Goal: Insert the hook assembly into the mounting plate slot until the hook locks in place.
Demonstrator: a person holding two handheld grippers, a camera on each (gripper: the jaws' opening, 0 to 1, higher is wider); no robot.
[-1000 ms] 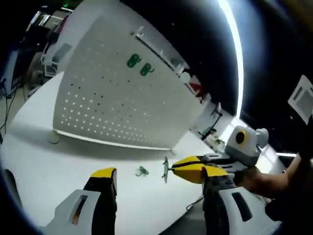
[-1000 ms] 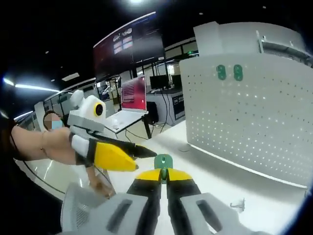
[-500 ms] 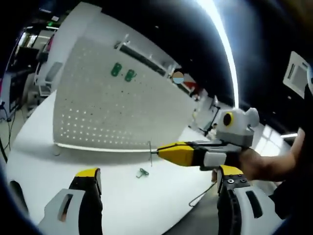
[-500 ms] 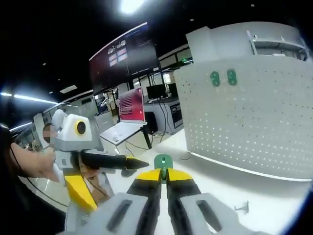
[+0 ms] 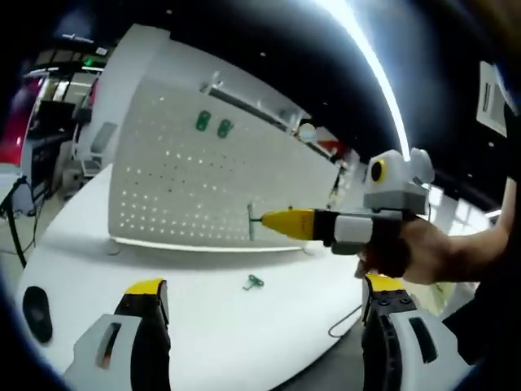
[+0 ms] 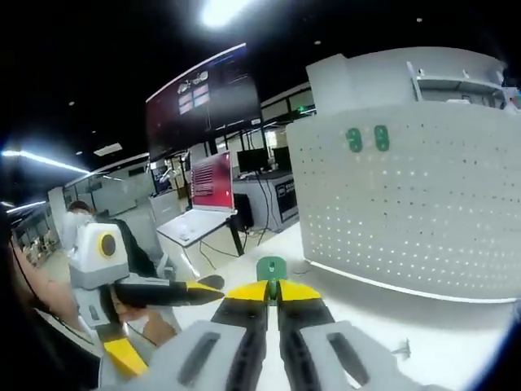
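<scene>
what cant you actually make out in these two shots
- Hook in the right gripper, right gripper view: the shut jaws cover most of it.
- Green piece on the table, left gripper view: too small to tell its shape.
- Pegboard slot: holes too small to single out.

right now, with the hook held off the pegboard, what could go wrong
The right gripper pinches the green hook by a thin edge only, so it could twist or slip on contact. It is still away from the pegboard, whose holes are small and easy to miss. A loose green hook on the table could get knocked.
</scene>
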